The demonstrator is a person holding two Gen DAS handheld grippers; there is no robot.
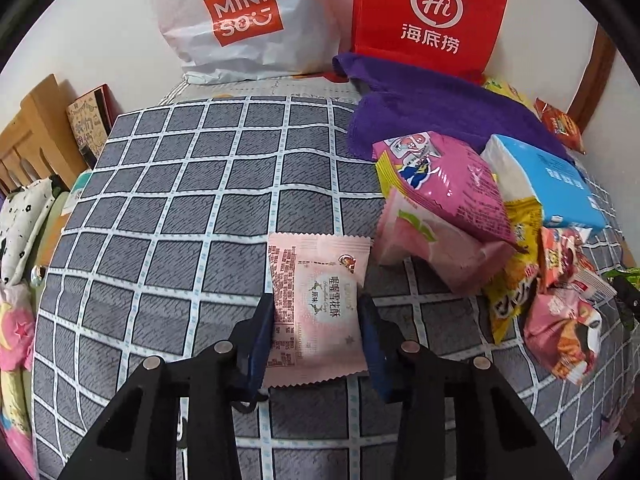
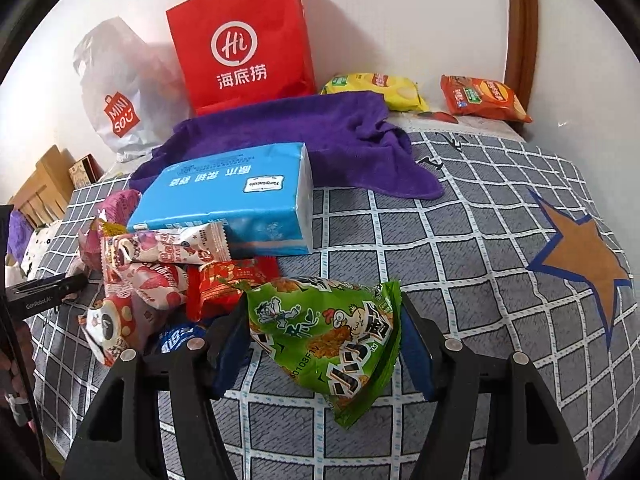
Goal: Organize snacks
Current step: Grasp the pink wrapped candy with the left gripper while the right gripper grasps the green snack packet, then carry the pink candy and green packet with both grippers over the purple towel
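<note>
while both grippers grip, we count two bags up back.
left gripper (image 1: 318, 320) clamps one pink snack packet (image 1: 316, 304), right gripper (image 2: 322, 344) one green snack bag (image 2: 332, 336).

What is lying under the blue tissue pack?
The blue tissue pack rests partly on the purple towel and on snack packets. Whatever lies beneath its middle is covered.

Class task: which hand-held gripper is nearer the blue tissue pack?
Right. The right hand-held gripper, gripping a green snack bag, faces the blue tissue pack; the left hand-held gripper sits beyond the snack pile.
</note>
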